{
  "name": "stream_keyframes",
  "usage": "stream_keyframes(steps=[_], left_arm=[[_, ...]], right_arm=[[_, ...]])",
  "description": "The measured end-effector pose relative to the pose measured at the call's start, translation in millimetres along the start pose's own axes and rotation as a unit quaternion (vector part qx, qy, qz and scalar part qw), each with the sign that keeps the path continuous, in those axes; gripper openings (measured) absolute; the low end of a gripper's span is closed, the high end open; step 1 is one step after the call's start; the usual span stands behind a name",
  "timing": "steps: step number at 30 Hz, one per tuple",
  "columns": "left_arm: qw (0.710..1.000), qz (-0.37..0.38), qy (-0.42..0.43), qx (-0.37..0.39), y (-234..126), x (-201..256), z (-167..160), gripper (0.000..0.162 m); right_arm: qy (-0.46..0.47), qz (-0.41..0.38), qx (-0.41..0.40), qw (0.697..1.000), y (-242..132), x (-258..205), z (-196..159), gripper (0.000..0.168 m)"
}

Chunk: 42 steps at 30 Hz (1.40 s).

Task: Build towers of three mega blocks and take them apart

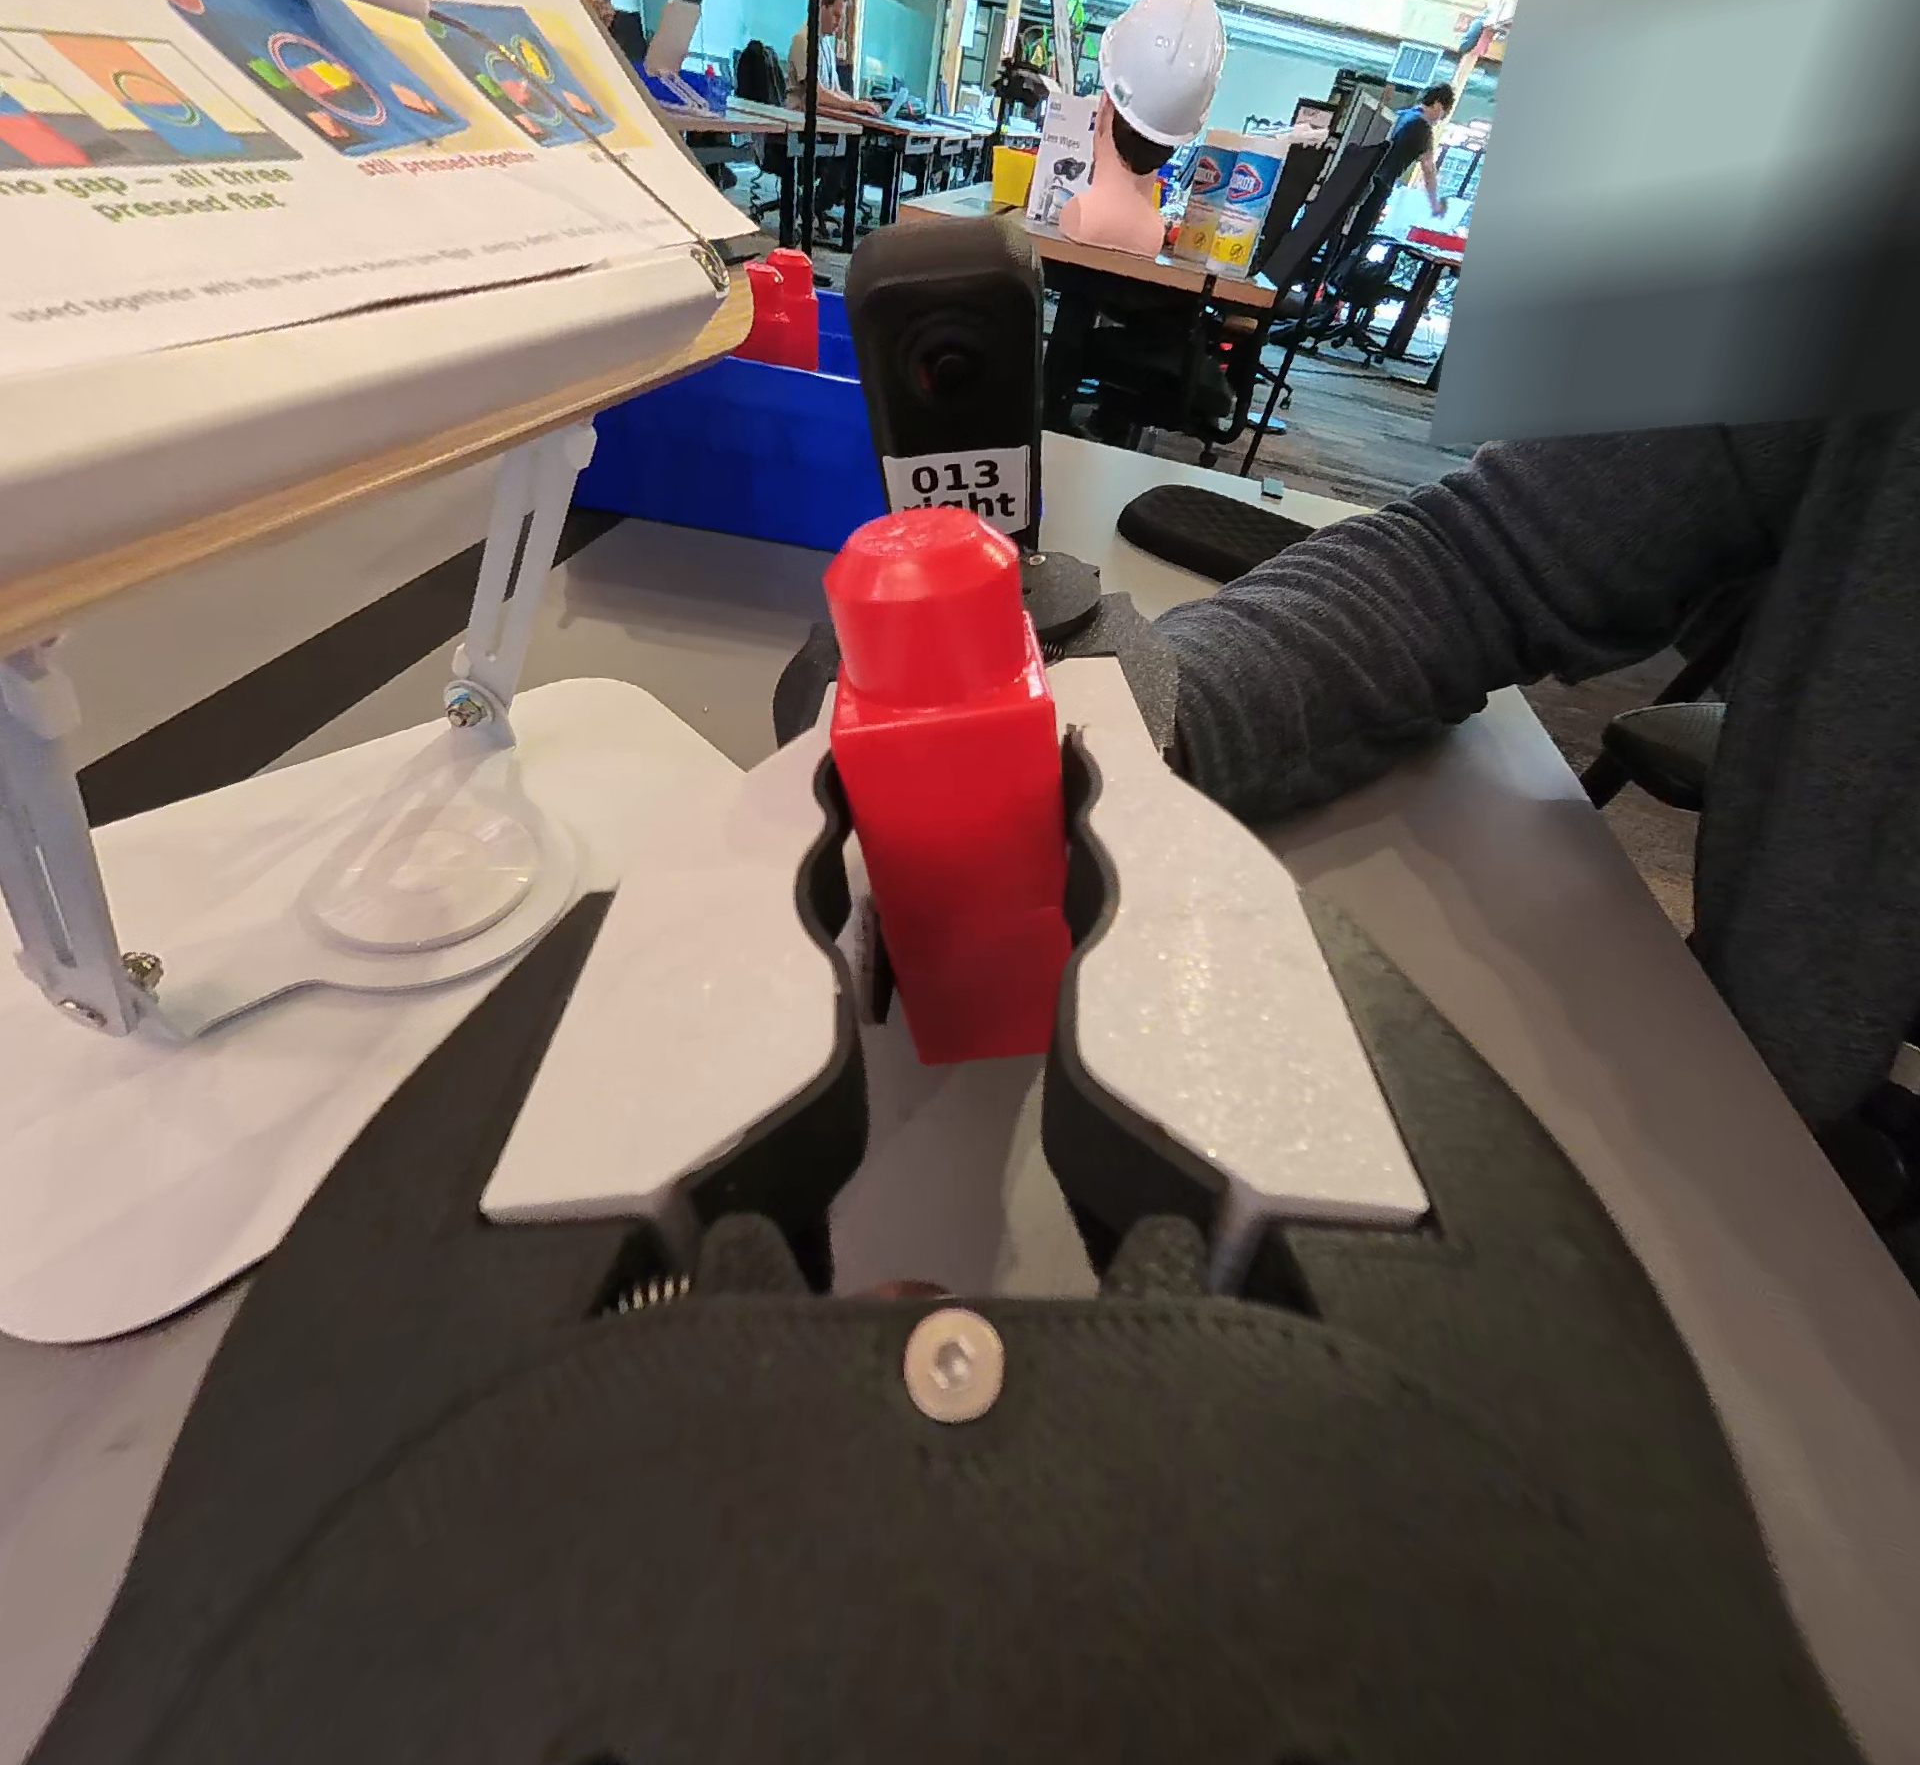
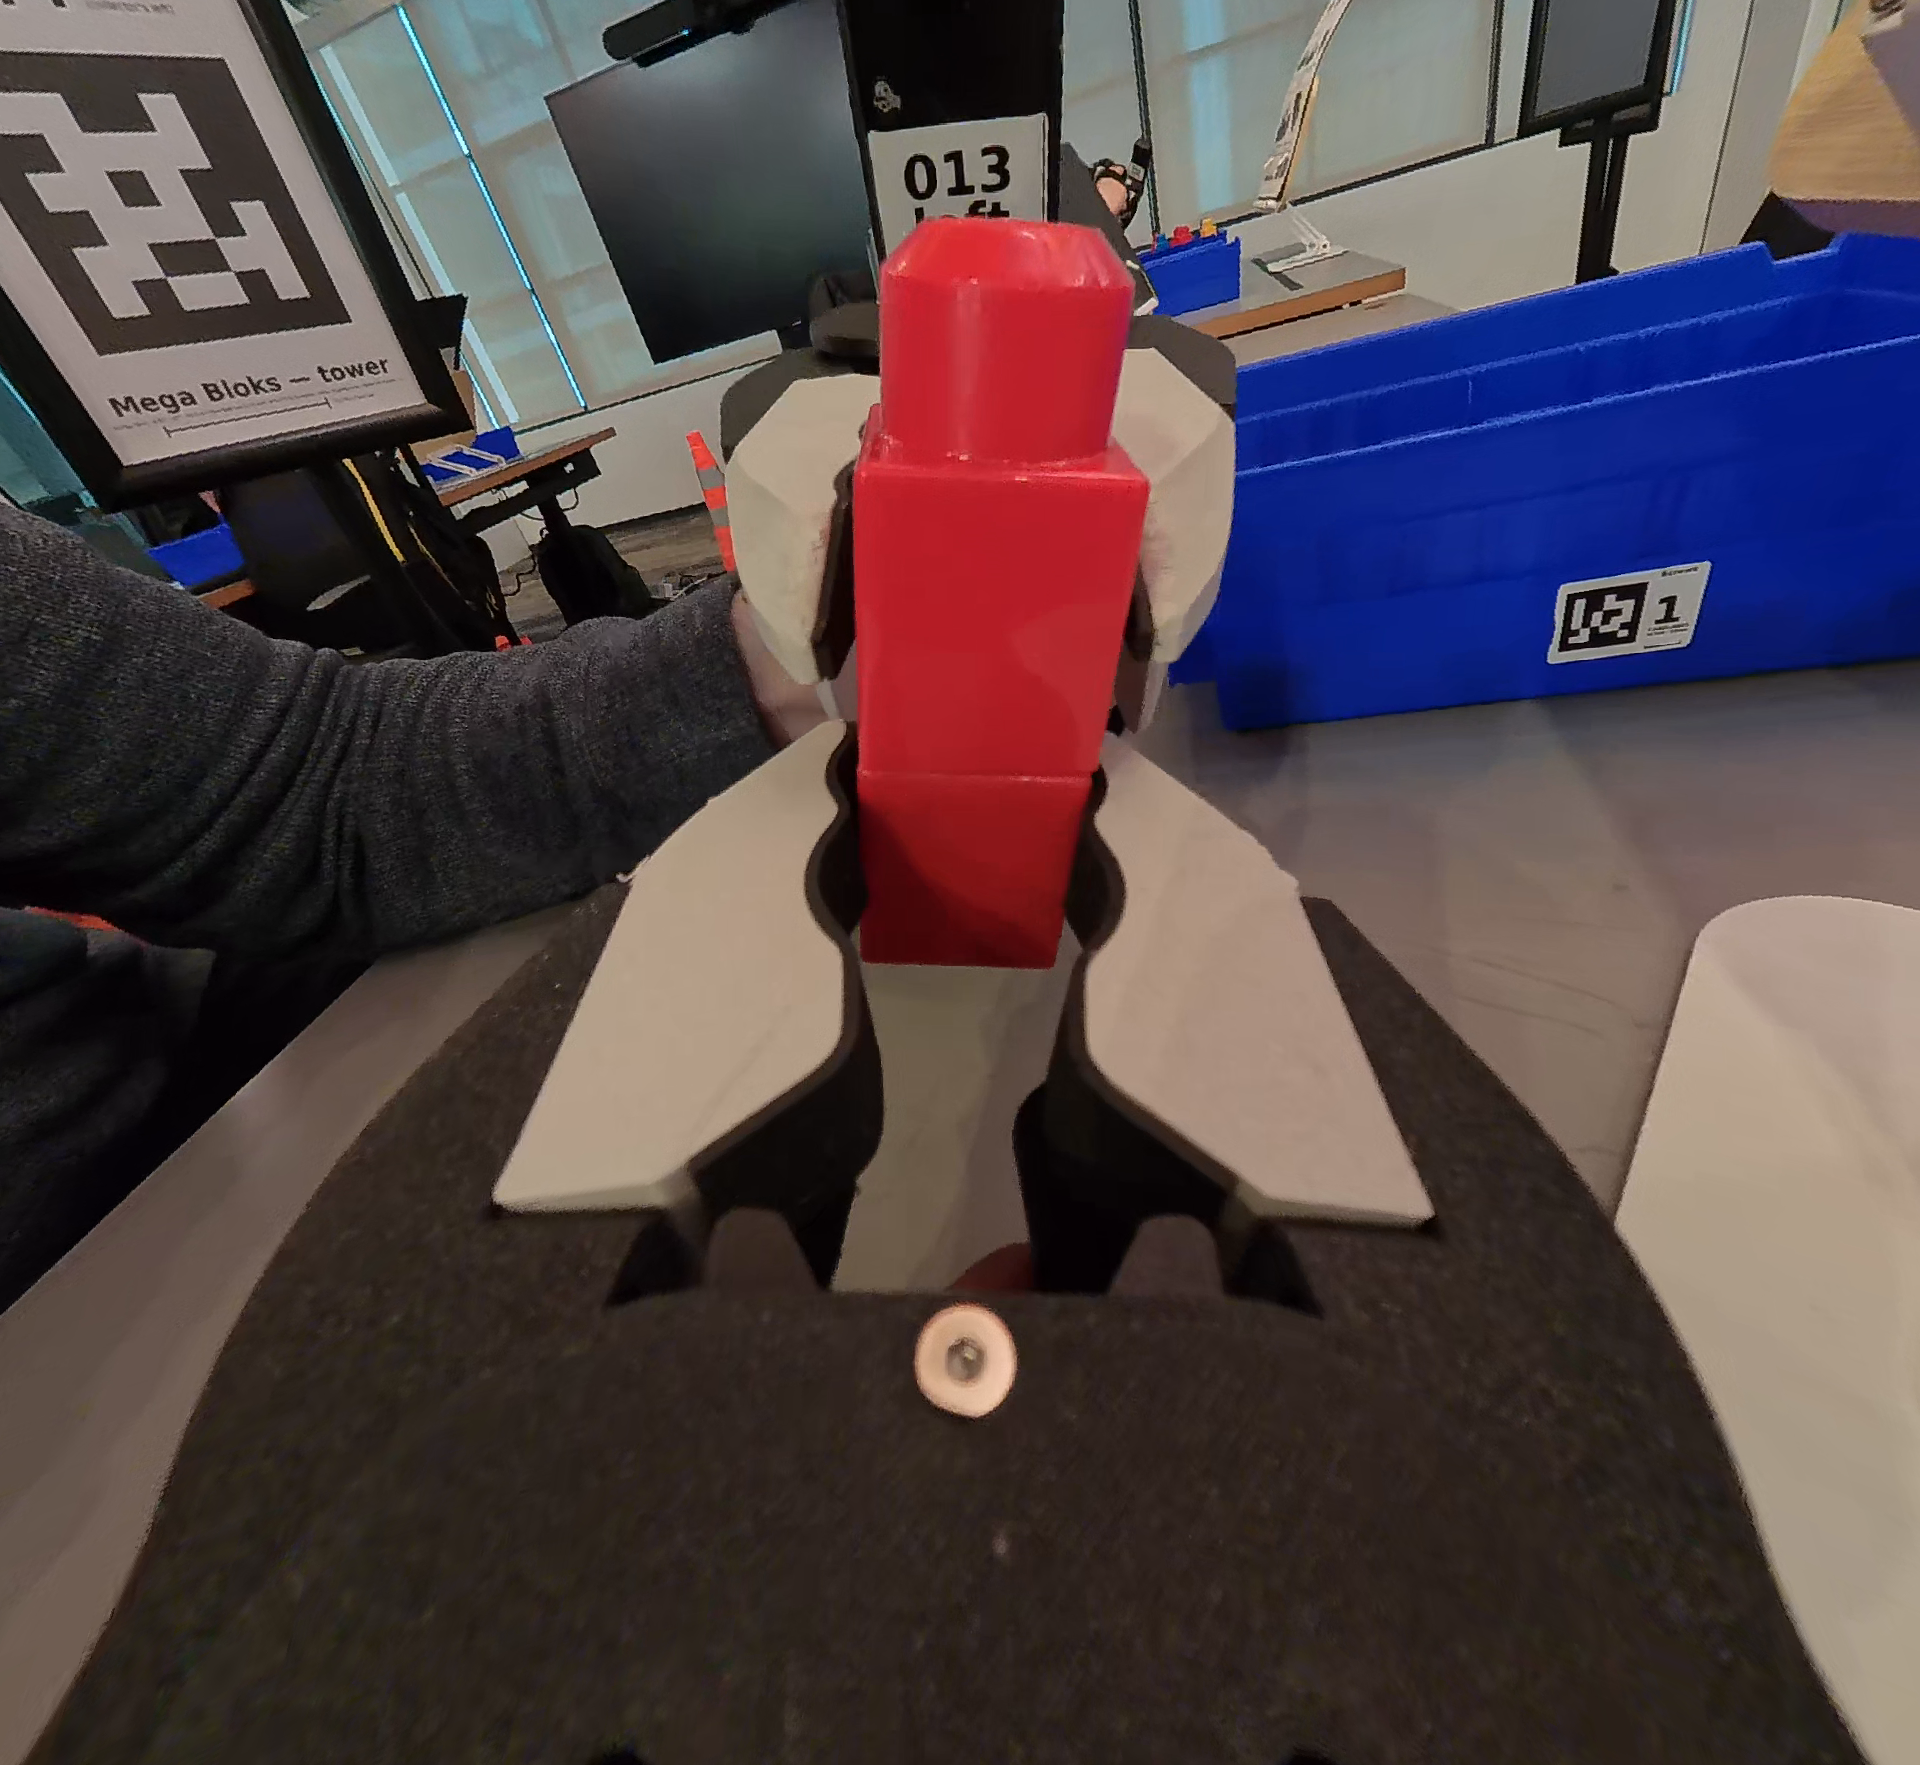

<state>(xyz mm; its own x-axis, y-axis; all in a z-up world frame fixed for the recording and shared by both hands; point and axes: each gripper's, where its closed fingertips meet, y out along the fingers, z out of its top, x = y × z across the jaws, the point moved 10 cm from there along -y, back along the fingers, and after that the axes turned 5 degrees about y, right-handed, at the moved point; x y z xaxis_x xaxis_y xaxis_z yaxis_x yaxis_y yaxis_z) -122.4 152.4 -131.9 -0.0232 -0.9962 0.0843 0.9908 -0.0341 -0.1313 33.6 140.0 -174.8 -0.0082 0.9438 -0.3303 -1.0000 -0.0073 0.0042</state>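
A red block tower [image 1: 951, 842] is held upright between my two grippers, which face each other above the grey table [image 1: 1455, 936]. Two stacked red blocks show, with a round stud on top. My left gripper [image 1: 956, 811] is shut on the upper block. My right gripper [image 2: 961, 780] is shut on the lower block [image 2: 961, 868]. In the right wrist view the left gripper [image 2: 992, 593] clamps the upper block [image 2: 992, 614] from the far side. In the left wrist view one of the right gripper's fingers [image 1: 1117, 707] shows behind the tower.
A blue bin [image 2: 1507, 489] stands on the table, with red blocks [image 1: 784, 313] in it. A white document stand [image 1: 312, 261] with an instruction sheet is at the left on a white base [image 1: 312, 884]. A person's grey sleeve [image 1: 1455, 624] rests at the table edge. A framed marker sign [image 2: 177, 188] stands behind. There is about 4 cm between the tips of the two grippers.
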Motion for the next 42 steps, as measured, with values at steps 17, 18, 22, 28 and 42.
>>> stream_keyframes(steps=[17,18,22,28,42], left_arm=[[1.0,0.006,-0.002,-0.011,-5.0,0.6,2.5,0.036],[1.0,0.008,-0.003,-0.009,-7.5,0.7,2.8,0.035],[1.0,0.016,-0.01,-0.024,-12.7,-0.5,0.1,0.035],[0.997,0.027,-0.006,-0.077,-5.8,0.1,-4.7,0.036],[0.992,0.016,-0.014,-0.125,11.9,4.3,-8.0,0.037]], right_arm=[[0.002,0.017,0.026,1.0,-5.0,0.3,1.8,0.046],[0.003,0.023,0.033,0.999,-6.6,0.5,2.4,0.047],[0.011,0.034,0.058,0.998,-11.6,2.2,3.3,0.052],[0.031,0.03,0.115,0.992,-21.1,7.8,5.2,0.053],[0.018,0.01,0.1,0.995,-19.5,5.9,4.9,0.036]])
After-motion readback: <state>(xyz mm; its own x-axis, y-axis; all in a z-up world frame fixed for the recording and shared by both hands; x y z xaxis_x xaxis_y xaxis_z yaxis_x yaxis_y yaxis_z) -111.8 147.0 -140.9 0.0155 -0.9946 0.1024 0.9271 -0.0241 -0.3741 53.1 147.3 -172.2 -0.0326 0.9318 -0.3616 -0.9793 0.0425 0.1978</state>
